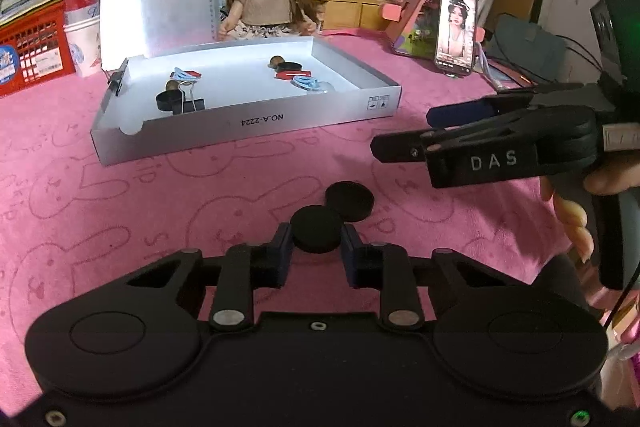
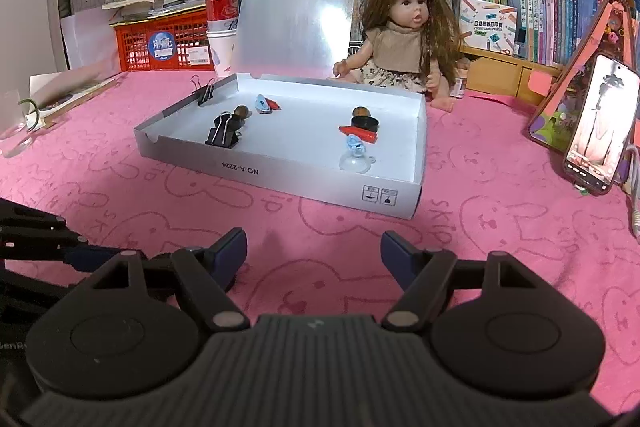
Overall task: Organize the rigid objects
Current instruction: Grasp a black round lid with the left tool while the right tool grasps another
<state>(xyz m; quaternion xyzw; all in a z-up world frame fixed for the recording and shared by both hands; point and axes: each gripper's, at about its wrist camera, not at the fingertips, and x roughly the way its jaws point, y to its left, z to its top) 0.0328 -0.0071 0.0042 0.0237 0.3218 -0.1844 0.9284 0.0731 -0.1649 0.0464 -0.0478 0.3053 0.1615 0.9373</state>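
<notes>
My left gripper point(image 1: 316, 241) is pinching a round black disc point(image 1: 316, 229). One blue pad sits on each side of it, tight against its edge. The disc is flat, dull black and thick like a checker piece. It rests low on the pink cloth point(image 1: 120, 203), the one with bunny drawings.

A second black disc point(image 1: 350, 201) lies just behind the first one, a bit to the right. It looks the same and its edge is tucked against the first disc.

My right gripper point(image 2: 314, 253) has its jaws spread wide apart. Only pink cloth shows between the blue pads point(image 2: 230, 247). In the left view I see it from the side, with a hand point(image 1: 580, 211) around its handle.

Farther back is the open white box point(image 1: 248, 125). Its lid point(image 2: 296, 11) stands up behind it. Inside on one side is a black binder clip point(image 2: 222, 135), a small brown ball point(image 2: 241, 111), and a blue and red piece point(image 2: 264, 104). On the other side is a black round piece point(image 2: 366, 123) with a brown top, a red piece point(image 2: 358, 131), a light blue piece point(image 2: 354, 143), and a clear suction cup point(image 2: 354, 163). Another binder clip point(image 2: 205, 93) is clipped on the box wall.

Behind the box sits a doll point(image 2: 400, 39) with long brown hair. A phone point(image 2: 600, 125) leans on a stand at the right. A red basket point(image 2: 160, 43) and a red can point(image 2: 222, 5) stand at the left.
</notes>
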